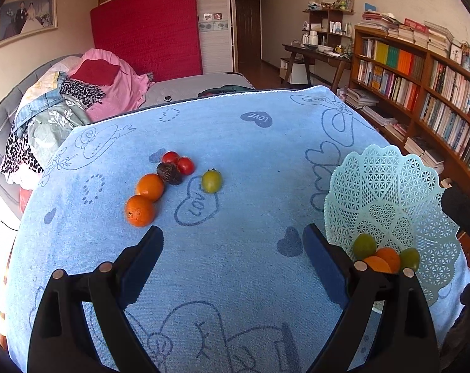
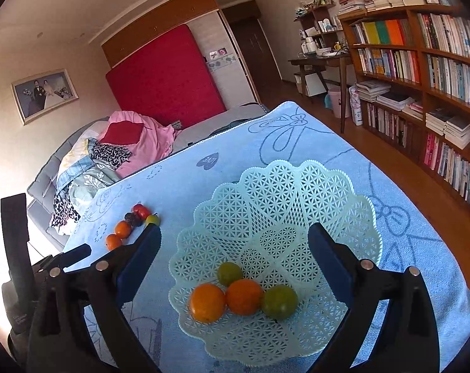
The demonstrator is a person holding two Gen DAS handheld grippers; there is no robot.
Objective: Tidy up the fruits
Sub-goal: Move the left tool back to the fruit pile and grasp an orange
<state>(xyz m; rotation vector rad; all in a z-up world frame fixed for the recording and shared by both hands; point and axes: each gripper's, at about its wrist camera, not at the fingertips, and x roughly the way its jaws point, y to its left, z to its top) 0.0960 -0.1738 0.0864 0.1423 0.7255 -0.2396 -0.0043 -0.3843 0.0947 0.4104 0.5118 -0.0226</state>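
L hand-held gripper (image 1: 233, 242) jaws wide, empty, R hand-held gripper (image 2: 235, 242) same

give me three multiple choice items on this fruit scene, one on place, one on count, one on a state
1. Where does the lone green fruit outside the basket lie?
A. on the blue towel, beside the red ones
B. on the floor
C. on the bookshelf

2. How many fruits are in the basket?
A. two
B. four
C. seven

3. How is the right gripper?
A. shut on an orange
B. shut on the basket rim
C. open, holding nothing

Answers:
1. A: it rests on the towel just right of the red fruits.
2. B: two oranges and two green fruits sit in the basket.
3. C: its fingers stand wide apart over the basket with nothing pressed between them.
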